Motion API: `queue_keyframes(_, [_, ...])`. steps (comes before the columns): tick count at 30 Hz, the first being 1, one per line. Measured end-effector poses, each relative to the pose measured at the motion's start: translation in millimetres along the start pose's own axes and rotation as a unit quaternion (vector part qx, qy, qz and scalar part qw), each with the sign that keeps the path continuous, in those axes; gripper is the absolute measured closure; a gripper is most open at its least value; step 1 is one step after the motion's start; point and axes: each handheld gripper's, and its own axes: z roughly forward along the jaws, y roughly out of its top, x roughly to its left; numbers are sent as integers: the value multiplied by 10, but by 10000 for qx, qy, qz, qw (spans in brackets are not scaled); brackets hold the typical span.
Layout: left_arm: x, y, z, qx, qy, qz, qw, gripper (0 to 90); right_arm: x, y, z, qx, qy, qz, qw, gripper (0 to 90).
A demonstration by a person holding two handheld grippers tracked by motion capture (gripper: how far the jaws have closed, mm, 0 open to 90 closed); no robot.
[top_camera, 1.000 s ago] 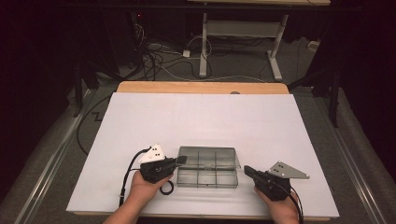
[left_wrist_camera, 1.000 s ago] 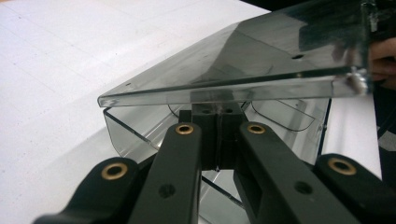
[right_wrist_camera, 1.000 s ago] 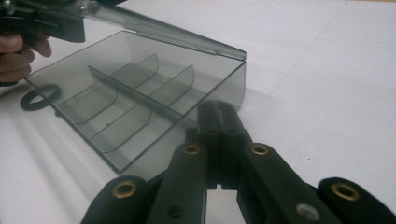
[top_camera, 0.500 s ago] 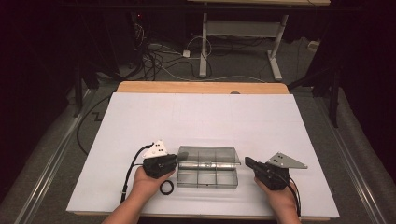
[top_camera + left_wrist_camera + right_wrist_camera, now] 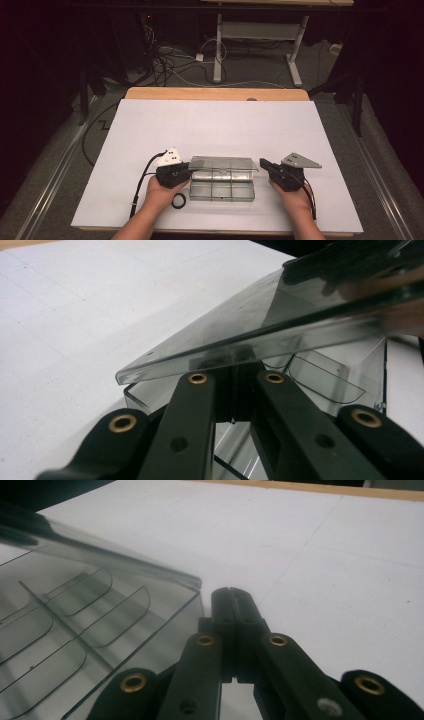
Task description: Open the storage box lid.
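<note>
A clear plastic compartment box lies near the table's front edge. Its lid stands tilted above the base, along the far side. My left gripper is at the box's left end, shut and holding nothing. In the left gripper view the lid's edge lies over the tips of the left gripper, with the base behind. My right gripper is at the lid's right end, also shut and holding nothing. In the right gripper view the right gripper sits just beside the lid's corner; whether it touches is unclear.
The white table top stretches far beyond the box, with a wooden strip at its far edge. A small black ring lies by the left hand. Cables and a desk frame are on the floor beyond.
The lid has swung up from lying flat to a tilt over the base. The right gripper has moved away from the person to the lid's right corner. The left gripper has barely moved.
</note>
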Motion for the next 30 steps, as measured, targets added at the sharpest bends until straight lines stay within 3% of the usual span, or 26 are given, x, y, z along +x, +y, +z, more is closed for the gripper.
queue_keyframes(30, [108, 61, 33, -93, 71, -58, 9999, 878, -15, 262, 301, -262, -54, -42, 9996, 900])
